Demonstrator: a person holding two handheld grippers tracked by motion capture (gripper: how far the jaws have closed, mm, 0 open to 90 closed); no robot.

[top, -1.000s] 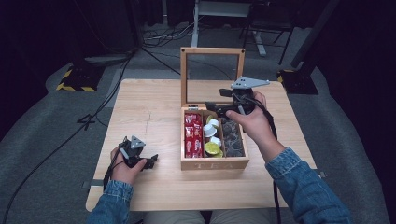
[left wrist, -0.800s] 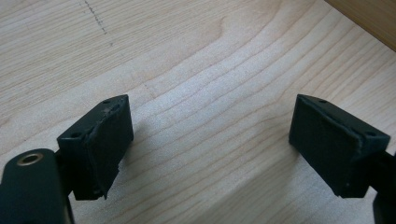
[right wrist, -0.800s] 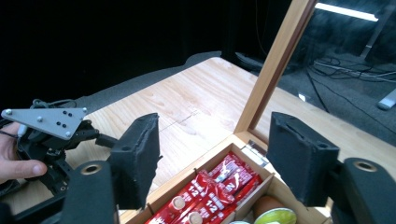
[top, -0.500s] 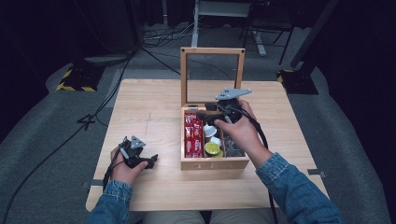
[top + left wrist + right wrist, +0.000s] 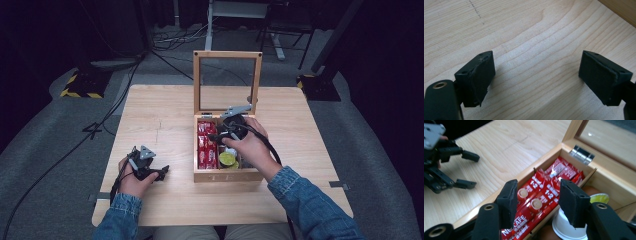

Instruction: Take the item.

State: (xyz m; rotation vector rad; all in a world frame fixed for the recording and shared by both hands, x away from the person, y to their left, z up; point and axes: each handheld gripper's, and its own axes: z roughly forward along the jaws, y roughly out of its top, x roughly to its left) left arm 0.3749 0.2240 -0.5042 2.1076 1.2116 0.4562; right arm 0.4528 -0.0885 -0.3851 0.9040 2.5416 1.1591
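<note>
A white pod (image 5: 566, 227) sits just beside the right tool (image 5: 536, 192), with a yellow-lidded pod (image 5: 600, 198) near it, both inside the wooden box (image 5: 227, 175). The box's glass-paned lid (image 5: 227, 55) stands upright beyond that tool, a metal hinge (image 5: 582, 155) at its foot. Bare tabletop (image 5: 529, 32) lies under the left tool (image 5: 536, 75). Cables (image 5: 165, 45) and a yellow-black striped block (image 5: 80, 85) lie on the floor, well apart from both.

sachets (image 5: 541, 195) in box (image 5: 227, 175), cups (image 5: 567, 226) probably beside them

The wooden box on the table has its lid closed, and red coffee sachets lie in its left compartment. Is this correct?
Not quite. The wooden box has its glass-paned lid open and standing upright, as the high view shows. The red coffee sachets do lie in its left compartment.
</note>
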